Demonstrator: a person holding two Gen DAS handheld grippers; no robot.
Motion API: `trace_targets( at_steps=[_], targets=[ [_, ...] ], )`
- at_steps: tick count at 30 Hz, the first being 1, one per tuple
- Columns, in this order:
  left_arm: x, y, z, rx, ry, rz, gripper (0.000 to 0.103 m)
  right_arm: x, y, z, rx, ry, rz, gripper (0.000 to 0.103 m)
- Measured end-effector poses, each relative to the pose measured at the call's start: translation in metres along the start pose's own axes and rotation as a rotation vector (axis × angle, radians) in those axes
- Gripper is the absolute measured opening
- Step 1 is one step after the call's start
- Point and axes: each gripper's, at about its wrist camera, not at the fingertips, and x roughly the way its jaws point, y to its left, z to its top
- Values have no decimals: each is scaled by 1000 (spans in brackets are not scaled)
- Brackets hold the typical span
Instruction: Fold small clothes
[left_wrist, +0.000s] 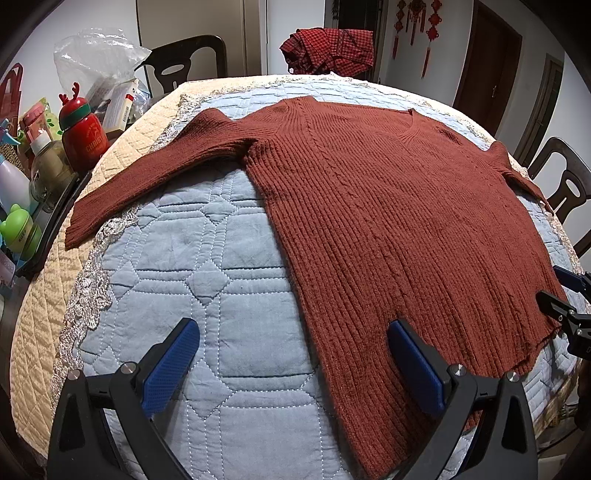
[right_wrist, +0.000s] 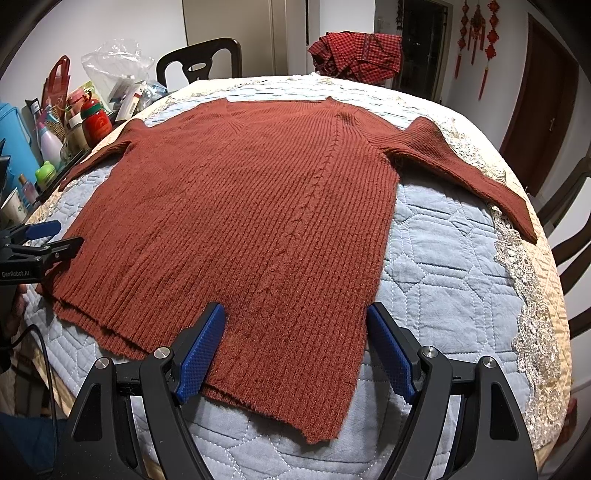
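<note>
Both grippers — left gripper (left_wrist: 293, 363), right gripper (right_wrist: 295, 345) — gape wide, empty, over the flat sweater's (right_wrist: 240, 206) hem; pinch both layers squarely.

A rust-brown ribbed sweater (left_wrist: 388, 206) is lying on a pale blue quilt (left_wrist: 207, 280) stitched in diamonds, edged with silver lace and cream quilting. A red-and-black checked cloth (left_wrist: 328, 50) is sitting at the top of the frame. The fingers (right_wrist: 201, 354) are showing blue dimpled pads on black.

Bare quilt (left_wrist: 221, 295) lies open beside the sweater (left_wrist: 388, 206); bottles (left_wrist: 79, 136) crowd the left edge
</note>
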Motion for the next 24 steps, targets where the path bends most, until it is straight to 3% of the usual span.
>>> trace_targets(
  at_steps=[24],
  targets=[
    [-2,0,1,-1,-1,-2,103,-2,2,4,16,11,3,78]
  ],
)
